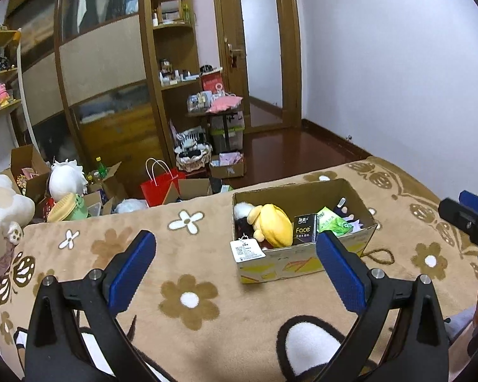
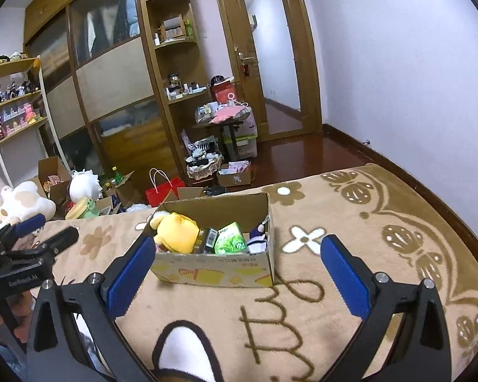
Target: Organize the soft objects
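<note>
A cardboard box (image 1: 280, 262) (image 2: 213, 270) stands on the tan flowered blanket (image 1: 181, 254) (image 2: 334, 222). In it lie a yellow plush toy (image 1: 271, 222) (image 2: 178, 232), a black tissue pack (image 1: 305, 230) (image 2: 207, 240), a green tissue pack (image 1: 333, 222) (image 2: 231, 238) and a dark blue-and-white soft toy (image 1: 345, 211) (image 2: 258, 238). My left gripper (image 1: 235, 242) is open and empty, in front of the box. My right gripper (image 2: 237, 248) is open and empty, just short of the box. The right gripper also shows at the right edge of the left wrist view (image 1: 471, 219); the left one shows at the left of the right wrist view (image 2: 32, 238).
A white-and-tan plush (image 1: 0, 216) (image 2: 19, 203) lies at the blanket's left end. Beyond the bed edge stand open cartons, a white round plush (image 1: 67, 180) (image 2: 84, 184), a red bag (image 1: 161, 186) (image 2: 164, 191), wardrobes, shelves and a door.
</note>
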Tool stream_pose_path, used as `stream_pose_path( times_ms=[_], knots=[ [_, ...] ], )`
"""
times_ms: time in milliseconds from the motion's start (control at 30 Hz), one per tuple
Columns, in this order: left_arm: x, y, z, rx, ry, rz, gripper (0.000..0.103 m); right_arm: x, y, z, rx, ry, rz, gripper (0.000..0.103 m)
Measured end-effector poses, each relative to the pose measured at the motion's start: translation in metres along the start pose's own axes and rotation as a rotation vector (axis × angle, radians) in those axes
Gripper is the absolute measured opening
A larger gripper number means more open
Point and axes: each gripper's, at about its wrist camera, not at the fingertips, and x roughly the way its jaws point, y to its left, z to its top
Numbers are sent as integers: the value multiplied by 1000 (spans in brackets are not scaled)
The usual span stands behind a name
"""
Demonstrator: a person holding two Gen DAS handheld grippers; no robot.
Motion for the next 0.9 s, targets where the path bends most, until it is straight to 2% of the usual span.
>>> stream_pose_path(
  times_ms=[333,467,900],
  knots=[
    [-19,-5,-18,16,-42,13,100,-24,0,-18,8,-26,-21,103],
    [-17,-11,-23,55,-74,49,101,-23,-6,-21,23,-23,-17,103],
    [-9,-14,-26,67,-61,38,101,-13,-7,-23,19,5,-33,103]
  ],
)
